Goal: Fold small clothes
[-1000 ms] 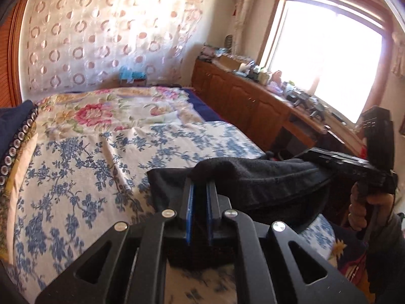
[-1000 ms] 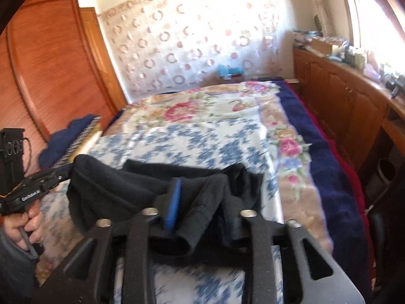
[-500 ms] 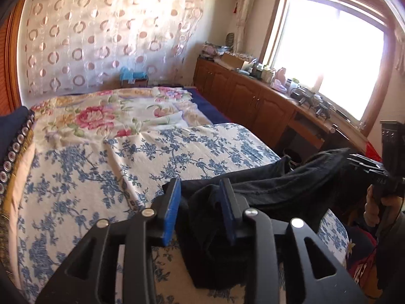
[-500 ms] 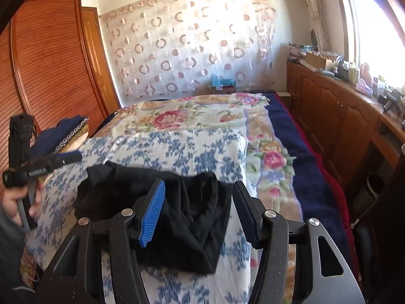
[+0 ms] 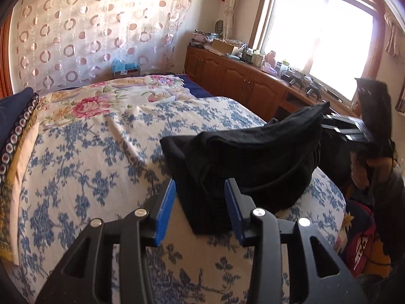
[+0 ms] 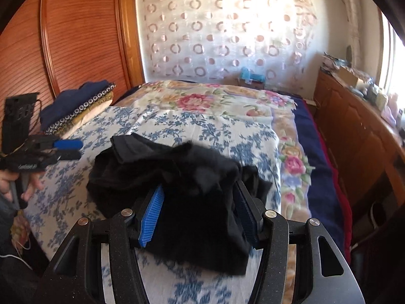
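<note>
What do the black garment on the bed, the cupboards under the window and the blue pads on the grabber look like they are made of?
Black garment: soft matte knit, probably cotton or fleece; it slumps in folds and looks fuzzy.
Cupboards: wood or wood veneer, glossy reddish-brown, with raised panel doors.
Blue pads: likely rubber or soft plastic; fine ridges show along the edge.

Bed under blue-floral bedspread [image 5: 83,157] — folded navy blanket [image 6: 73,101] at its head corner. Circle-patterned curtain [image 6: 227,33] behind; wooden cabinets [image 5: 235,81] below window [image 5: 319,33].
</note>
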